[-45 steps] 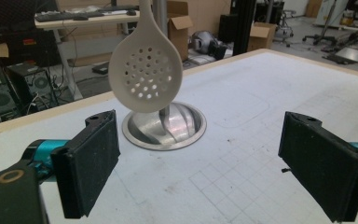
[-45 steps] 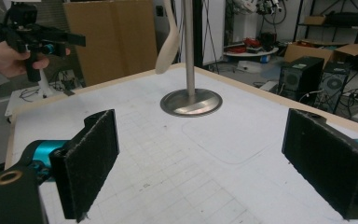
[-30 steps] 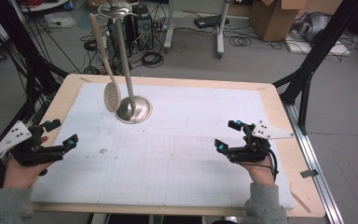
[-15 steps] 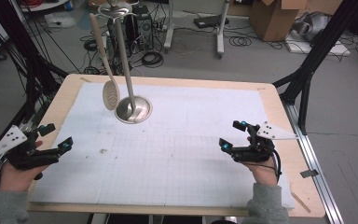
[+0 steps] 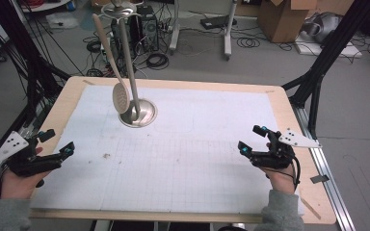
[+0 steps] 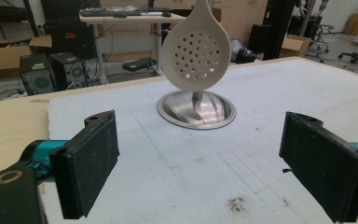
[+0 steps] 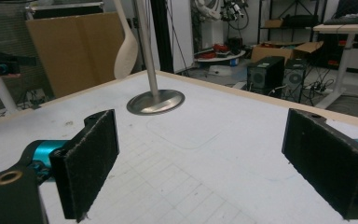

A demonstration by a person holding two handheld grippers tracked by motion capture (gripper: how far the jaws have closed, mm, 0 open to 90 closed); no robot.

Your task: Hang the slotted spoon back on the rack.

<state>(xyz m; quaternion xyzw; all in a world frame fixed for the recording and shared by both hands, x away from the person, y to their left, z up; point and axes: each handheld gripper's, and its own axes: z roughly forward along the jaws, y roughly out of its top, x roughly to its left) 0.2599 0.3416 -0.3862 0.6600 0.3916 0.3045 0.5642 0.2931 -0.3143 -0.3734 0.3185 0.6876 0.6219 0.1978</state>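
Note:
A metal stand [image 5: 137,114] with a round base and a tall pole rises at the far left of the white mat [image 5: 212,115]. A cream slotted spoon [image 5: 121,97] hangs from its top, head down beside the pole. My left gripper [image 5: 59,141] hovers open at the mat's left edge, nothing between its pads. My right gripper [image 5: 251,138] is open near the right edge, also empty. The left gripper view has the spoon's perforated head [image 6: 196,46] over the stand's base [image 6: 196,109], beyond the open left gripper [image 6: 200,172]. From the open right gripper [image 7: 200,168], the stand [image 7: 155,101] and spoon [image 7: 126,51] stand far off.
The mat carries a printed grid and a small dark stain [image 5: 107,155] near the left gripper. A wooden table [image 5: 289,110] borders the mat. Black frame struts [image 5: 327,57] rise at the table's right and left corners. Cables, desks and boxes lie on the floor beyond.
The right gripper has drifted right, toward the table's edge. The left gripper has shifted slightly left and nearer the person. Both stay open.

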